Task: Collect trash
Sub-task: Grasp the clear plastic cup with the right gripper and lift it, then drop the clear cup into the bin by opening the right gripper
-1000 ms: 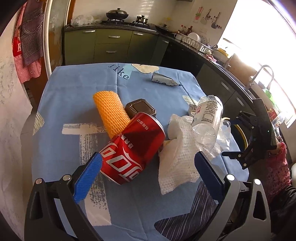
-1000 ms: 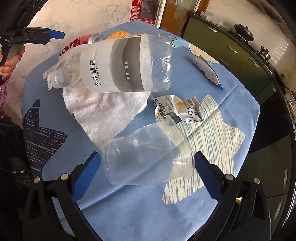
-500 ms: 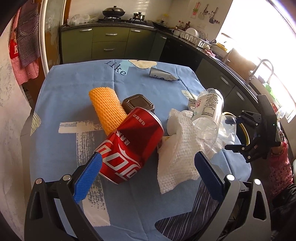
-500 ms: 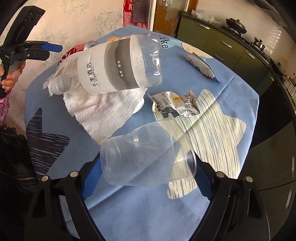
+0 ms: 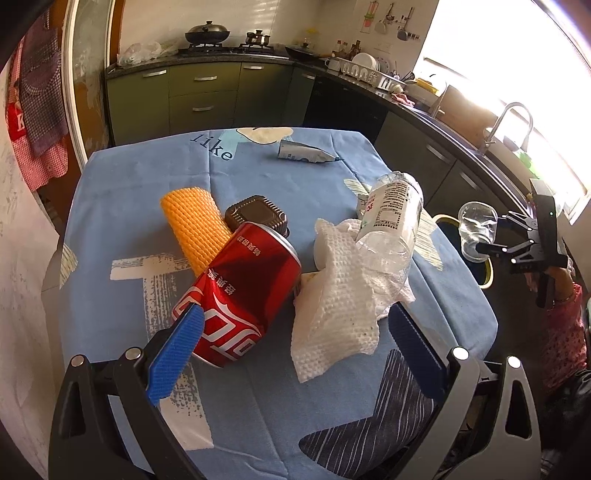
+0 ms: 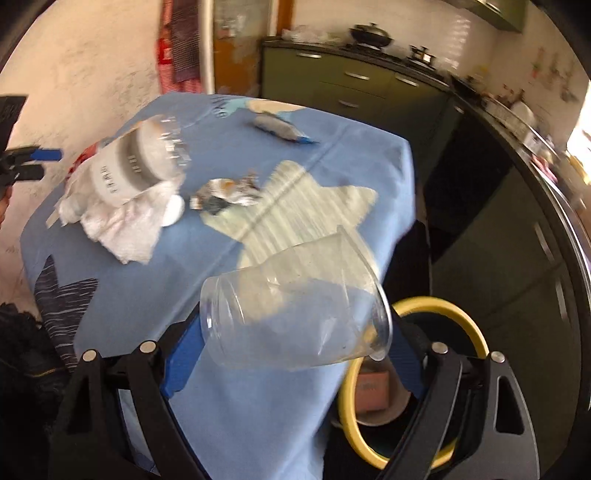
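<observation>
The right gripper (image 6: 295, 341) grips a clear plastic cup (image 6: 295, 310) sideways by its base and rim, beyond the table (image 6: 258, 406) edge, above a yellow-rimmed bin (image 6: 476, 332) holding a cardboard item. The left gripper (image 5: 295, 343) stands released over a red can (image 5: 240, 295), paper towel (image 5: 336, 306) and empty plastic bottle (image 5: 391, 218).

Glossy red metal can (image 5: 236, 299), dimpled white paper towel (image 5: 336, 314), clear thin plastic cup (image 6: 295, 314).

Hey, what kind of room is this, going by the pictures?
A home kitchen, most likely: a wok sits on a stove beside green cabinets, with a dish rack and faucet along the counter.
</observation>
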Motion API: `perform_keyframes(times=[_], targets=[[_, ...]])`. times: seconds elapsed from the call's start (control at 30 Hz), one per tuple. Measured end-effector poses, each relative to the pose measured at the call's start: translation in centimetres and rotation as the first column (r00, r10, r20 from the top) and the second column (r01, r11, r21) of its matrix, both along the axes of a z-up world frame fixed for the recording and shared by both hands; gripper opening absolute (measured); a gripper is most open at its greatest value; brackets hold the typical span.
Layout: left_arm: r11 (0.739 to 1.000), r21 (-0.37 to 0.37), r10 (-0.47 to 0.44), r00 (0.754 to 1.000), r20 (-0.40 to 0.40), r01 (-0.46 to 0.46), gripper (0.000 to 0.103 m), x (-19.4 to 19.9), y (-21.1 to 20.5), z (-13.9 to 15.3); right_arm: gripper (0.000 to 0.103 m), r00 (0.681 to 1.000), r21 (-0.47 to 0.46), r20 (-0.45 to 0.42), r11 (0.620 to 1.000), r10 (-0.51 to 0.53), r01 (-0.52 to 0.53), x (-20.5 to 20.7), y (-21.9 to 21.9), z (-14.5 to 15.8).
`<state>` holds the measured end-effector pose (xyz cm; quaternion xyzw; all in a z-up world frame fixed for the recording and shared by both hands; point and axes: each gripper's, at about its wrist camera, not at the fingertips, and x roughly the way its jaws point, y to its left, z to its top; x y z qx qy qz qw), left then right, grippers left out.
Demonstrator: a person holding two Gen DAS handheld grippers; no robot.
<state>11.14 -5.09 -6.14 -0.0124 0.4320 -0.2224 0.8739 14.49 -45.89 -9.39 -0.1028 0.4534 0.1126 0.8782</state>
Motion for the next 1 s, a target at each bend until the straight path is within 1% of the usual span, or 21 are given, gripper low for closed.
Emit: perform_keyframes(times=[0.03, 0.07, 0.1, 0.17, 0.33, 0.4, 0.47, 0.57, 0.63, 0.73, 0.83, 1.0], targets=[[1.0, 0.001, -0.004, 1.0, 0.001, 0.004, 0.098, 0.0, -0.2, 0.1, 0.083, 0.999, -0.006, -0.006, 0.999, -0.047, 0.047, 0.2, -1.4, -0.3], [1.0, 0.003, -0.007, 1.0, 0.002, 0.007, 0.098, 0.0, -0.4, 0.1, 0.083, 0.992, -0.014, -0.025, 0.993, -0.12, 0.12, 0.4, -3.5, -0.8], [1.0, 0.007, -0.009, 1.0, 0.002, 0.009, 0.098, 0.0, -0.6, 0.2, 0.083, 0.985, -0.015, -0.039, 0.986, -0.167, 0.166, 0.6, -5.0, -1.4], [1.0, 0.013, -0.016, 1.0, 0.001, 0.016, 0.098, 0.1, -1.0, 0.2, 0.083, 0.962, -0.013, -0.077, 0.965, -0.263, 0.263, 1.0, -8.0, -2.8], [0.999, 0.034, -0.04, 0.999, -0.003, 0.04, 0.098, 0.2, -2.1, 0.3, 0.084, 0.911, 0.004, -0.158, 0.923, -0.38, 0.386, 1.7, -11.8, -6.4], [0.998, 0.044, -0.048, 0.999, -0.003, 0.049, 0.098, 0.2, -2.6, 0.4, 0.092, 0.888, 0.011, -0.168, 0.9, -0.427, 0.435, 1.7, -12.7, -7.1], [0.997, 0.052, -0.058, 0.998, -0.001, 0.058, 0.098, 0.2, -3.1, 0.5, 0.092, 0.871, 0.028, -0.16, 0.88, -0.464, 0.474, 1.5, -13.5, -7.1], [0.995, 0.065, -0.077, 0.997, 0.003, 0.077, 0.098, 0.1, -3.8, 0.8, 0.092, 0.86, 0.048, -0.147, 0.865, -0.488, 0.499, 0.5, -13.3, -6.5], [0.993, 0.069, -0.095, 0.995, 0.007, 0.094, 0.098, 0.1, -4.4, 0.9, 0.092, 0.859, 0.059, -0.124, 0.861, -0.496, 0.505, -0.4, -12.7, -5.8], [0.99, 0.083, -0.118, 0.993, 0.011, 0.117, 0.098, 0.2, -5.3, 1.1, 0.092, 0.862, 0.102, -0.096, 0.857, -0.497, 0.506, -2.3, -11.3, -5.0], [0.983, 0.107, -0.149, 0.989, 0.012, 0.147, 0.098, 0.3, -6.5, 1.2, 0.092, 0.865, 0.137, -0.078, 0.854, -0.496, 0.502, -4.0, -10.7, -4.4], [0.963, 0.179, -0.211, 0.977, 0.041, 0.2, 0.098, 0.4, -9.3, 2.2, 0.092, 0.879, 0.176, -0.064, 0.861, -0.473, 0.477, -5.7, -9.0, -3.9]])
